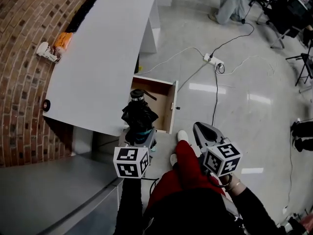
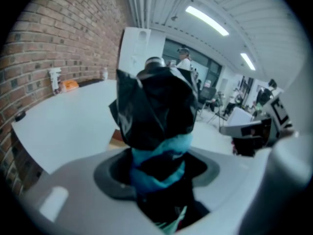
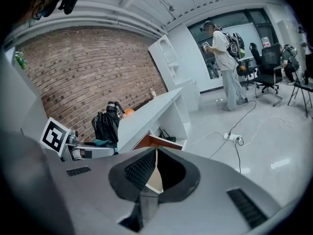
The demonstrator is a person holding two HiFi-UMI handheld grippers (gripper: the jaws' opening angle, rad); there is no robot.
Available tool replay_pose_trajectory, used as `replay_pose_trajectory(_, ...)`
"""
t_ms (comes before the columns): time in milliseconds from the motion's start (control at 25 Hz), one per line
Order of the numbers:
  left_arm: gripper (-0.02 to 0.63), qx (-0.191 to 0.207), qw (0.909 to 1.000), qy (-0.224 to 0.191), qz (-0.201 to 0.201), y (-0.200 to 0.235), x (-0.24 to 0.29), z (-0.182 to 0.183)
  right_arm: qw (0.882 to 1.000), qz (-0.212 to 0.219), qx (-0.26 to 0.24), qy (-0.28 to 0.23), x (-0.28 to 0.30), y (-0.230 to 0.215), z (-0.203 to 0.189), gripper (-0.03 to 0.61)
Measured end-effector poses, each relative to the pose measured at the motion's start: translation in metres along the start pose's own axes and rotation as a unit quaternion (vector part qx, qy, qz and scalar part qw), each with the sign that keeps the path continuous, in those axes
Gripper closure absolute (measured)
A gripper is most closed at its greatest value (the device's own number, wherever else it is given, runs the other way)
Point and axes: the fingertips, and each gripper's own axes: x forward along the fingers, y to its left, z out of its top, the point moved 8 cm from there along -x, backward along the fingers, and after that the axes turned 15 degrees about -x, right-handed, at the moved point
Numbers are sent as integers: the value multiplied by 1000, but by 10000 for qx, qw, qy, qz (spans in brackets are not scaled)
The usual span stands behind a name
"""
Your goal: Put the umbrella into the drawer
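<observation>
A folded black umbrella (image 1: 139,115) with a teal strap stands upright in my left gripper (image 1: 142,134), which is shut on its lower part. In the left gripper view the umbrella (image 2: 156,106) fills the middle, rising from between the jaws of the left gripper (image 2: 159,173). It hangs just in front of the open wooden drawer (image 1: 172,106) under the white table (image 1: 102,58). My right gripper (image 1: 203,131) is to the right of the drawer, its jaws closed tip to tip with nothing in them. The right gripper view shows the right gripper (image 3: 155,155), the umbrella (image 3: 106,126) and the drawer (image 3: 159,142) beyond.
A brick wall (image 1: 24,43) runs along the table's left. An orange object (image 1: 62,39) and a black tape roll (image 1: 46,105) lie on the table. A power strip (image 1: 213,59) with cables lies on the floor. A person (image 3: 225,58) stands near office chairs (image 3: 266,67).
</observation>
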Motion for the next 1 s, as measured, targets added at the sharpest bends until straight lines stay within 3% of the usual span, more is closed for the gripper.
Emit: replay_pose_trajectory(1000, 351, -94, 9951, 977, 73, 23, 135, 20, 9971, 232, 170, 701, 98, -58, -7, 568)
